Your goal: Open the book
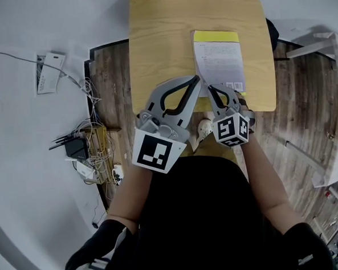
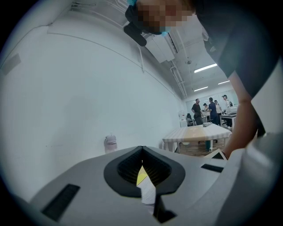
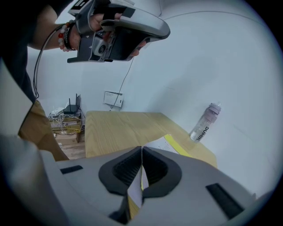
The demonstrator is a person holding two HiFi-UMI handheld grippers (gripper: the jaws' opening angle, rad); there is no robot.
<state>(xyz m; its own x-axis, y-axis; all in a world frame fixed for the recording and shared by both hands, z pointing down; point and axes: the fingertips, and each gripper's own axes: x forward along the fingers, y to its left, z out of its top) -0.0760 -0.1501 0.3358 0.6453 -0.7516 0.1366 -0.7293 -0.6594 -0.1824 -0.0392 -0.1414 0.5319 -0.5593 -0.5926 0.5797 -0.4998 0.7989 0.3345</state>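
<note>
A person seated at a light wooden table (image 1: 158, 46) works a book (image 1: 218, 57) with a hand-held gripper in each hand. The book, white-covered with yellow bands at its far and near ends, lies on the tabletop's right half, toward 4 o'clock from its centre. The left gripper (image 1: 197, 79) comes in from 7 o'clock at the book's near left corner; its own view shows its jaws closed together at the tips, pinching a sliver of yellow and white paper. The right gripper (image 1: 211, 88), just beside it at the book's near edge, has its jaws likewise pressed together on a white sheet edged in yellow. A clear bottle (image 3: 205, 122) stands at the table's far edge, at 12 o'clock. A router (image 1: 75, 147) and tangled cables sit on the floor at 9 o'clock.
</note>
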